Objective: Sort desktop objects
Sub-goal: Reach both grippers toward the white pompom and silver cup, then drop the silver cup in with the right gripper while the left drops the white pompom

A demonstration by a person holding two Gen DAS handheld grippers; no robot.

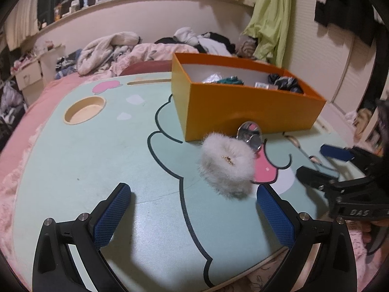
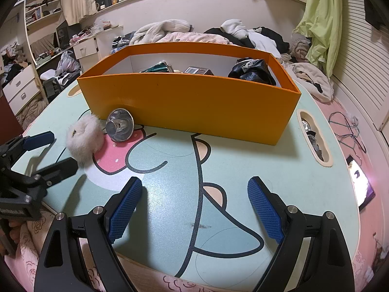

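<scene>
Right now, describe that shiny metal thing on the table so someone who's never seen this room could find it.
Find the big orange box on the cartoon-print table. At the foot of its near wall, toward the left end, lies a small silver funnel-shaped piece. Unlike the white fluffy ring beside it, it is hard, mirror-bright metal.

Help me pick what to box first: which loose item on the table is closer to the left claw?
The white fluffy scrunchie, just beyond the left claw; the shiny metal funnel sits farther back against the orange box.
</scene>
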